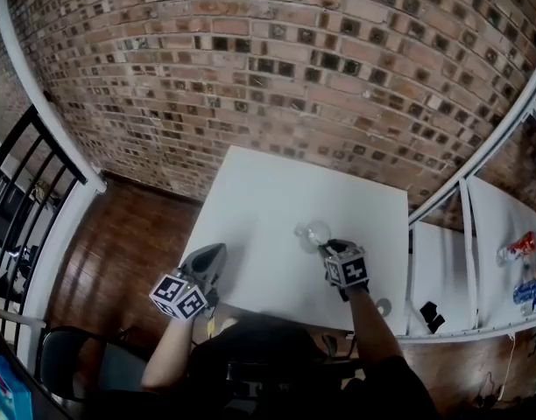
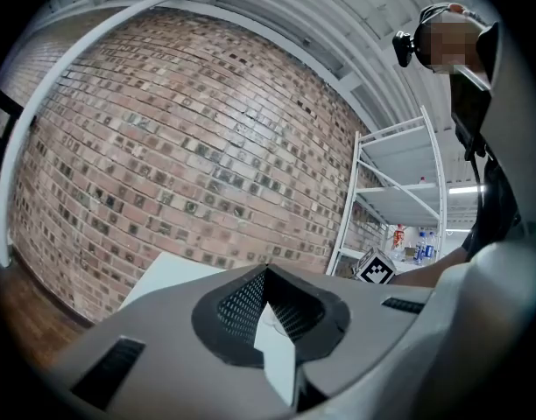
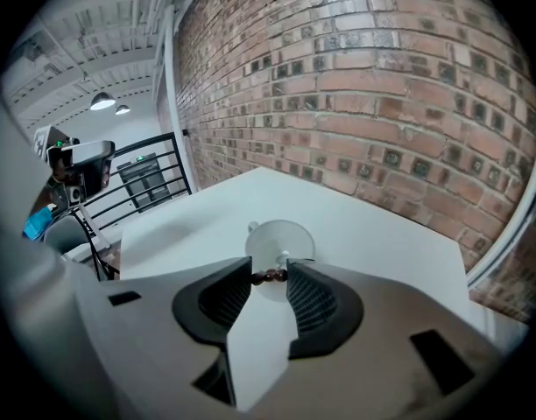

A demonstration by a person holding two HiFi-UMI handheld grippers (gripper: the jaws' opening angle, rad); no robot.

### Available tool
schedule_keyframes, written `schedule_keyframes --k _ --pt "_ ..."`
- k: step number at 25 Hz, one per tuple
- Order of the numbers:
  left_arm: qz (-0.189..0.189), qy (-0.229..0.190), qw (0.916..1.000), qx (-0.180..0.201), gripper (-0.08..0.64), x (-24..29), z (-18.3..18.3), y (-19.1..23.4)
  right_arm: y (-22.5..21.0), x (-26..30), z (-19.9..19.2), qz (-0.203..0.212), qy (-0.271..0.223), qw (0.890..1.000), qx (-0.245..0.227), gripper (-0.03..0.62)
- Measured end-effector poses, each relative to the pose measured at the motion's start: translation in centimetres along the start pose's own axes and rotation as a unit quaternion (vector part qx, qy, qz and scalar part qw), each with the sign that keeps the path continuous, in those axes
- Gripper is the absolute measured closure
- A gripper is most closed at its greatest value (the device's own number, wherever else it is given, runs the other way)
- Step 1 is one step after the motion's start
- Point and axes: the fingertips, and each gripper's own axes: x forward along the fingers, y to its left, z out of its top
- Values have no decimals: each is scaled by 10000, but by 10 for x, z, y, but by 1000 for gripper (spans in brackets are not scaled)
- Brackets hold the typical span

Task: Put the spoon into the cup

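Two tools: the right tool [image 3: 269,276] grasps the spoon [image 3: 273,275], with the cup [image 3: 280,234] just beyond its tips; the left tool [image 2: 266,272] is clenched, empty.

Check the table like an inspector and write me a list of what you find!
Surface: white table, looks clean.
Job's things: the cup stands upright on the table. The spoon is held by its brown beaded handle, with its far end at the cup. Whether that end is inside cannot be told.
Clutter: a small round thing near the table's near right corner, too small to name.
Grippers: right gripper shut on the spoon, just short of the cup. Left gripper shut and empty, over the table's near left edge.
Cables: nothing seen.
Surroundings: brick wall, white shelf rack with bottles, black railing, wooden floor.
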Motion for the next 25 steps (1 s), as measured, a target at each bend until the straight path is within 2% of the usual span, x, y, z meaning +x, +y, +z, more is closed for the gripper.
schedule_keyframes --k 5,9,14,18,21,23,25 --pt "94 0 10000 -2 555 -3 -1 4 0 3 6 1 -138 9999 -95 458" --pt "111 2 9999 -1 555 -5 -3 2 1 5 4 31 -242 9997 -64 422" --pt "46 37 10000 44 556 -3 -2 -1 0 -5 9 -103 -530 9985 -5 422" --pt "-94 87 9998 128 555 7 0 -8 -6 -26 19 -271 -1064 9939 54 422" --pt "-282 101 9994 176 555 16 3 -16 -14 -52 28 -432 -1597 9858 270 425" --pt "-389 110 9990 179 556 22 3 -22 -18 -71 33 -510 -1950 9786 414 494" --pt "-497 150 9985 172 557 28 -1 -30 -22 -90 35 -589 -2233 9716 519 502"
